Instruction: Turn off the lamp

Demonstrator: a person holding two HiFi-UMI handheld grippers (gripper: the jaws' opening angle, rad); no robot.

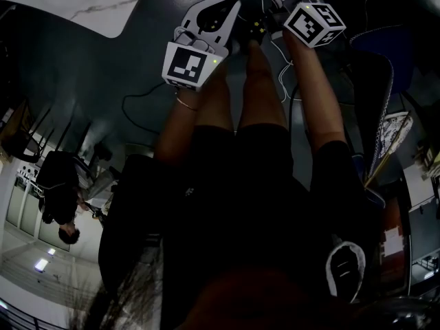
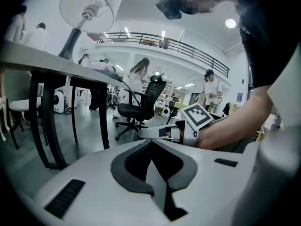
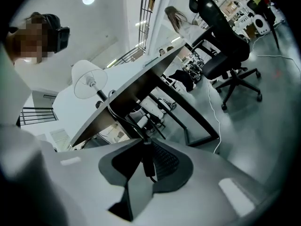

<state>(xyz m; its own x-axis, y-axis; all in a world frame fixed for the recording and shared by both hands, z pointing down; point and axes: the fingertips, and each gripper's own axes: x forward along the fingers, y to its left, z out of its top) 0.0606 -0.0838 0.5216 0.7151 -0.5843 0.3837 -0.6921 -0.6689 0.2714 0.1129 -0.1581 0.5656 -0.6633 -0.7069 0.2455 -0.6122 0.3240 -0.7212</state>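
One cord switch [image 3: 148, 162] pinched between right gripper [image 3: 145, 140] fingers.

The lamp [image 3: 89, 82] is set on the surface [image 3: 141, 76]. Its cord [image 3: 115, 113] is hung over the edge and led down to the right gripper [image 3: 144, 146], where the switch [image 3: 147, 163] is lodged between the fingers [image 3: 165, 164]. An office chair [image 3: 221, 46] is placed right of the surface, on the floor [image 3: 265, 124].

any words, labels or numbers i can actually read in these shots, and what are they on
No readable words or numbers anywhere.
Left marker cube: black-and-white square pattern only, no letters.
Right marker cube: the same.
Blue wall sign: too small to read.
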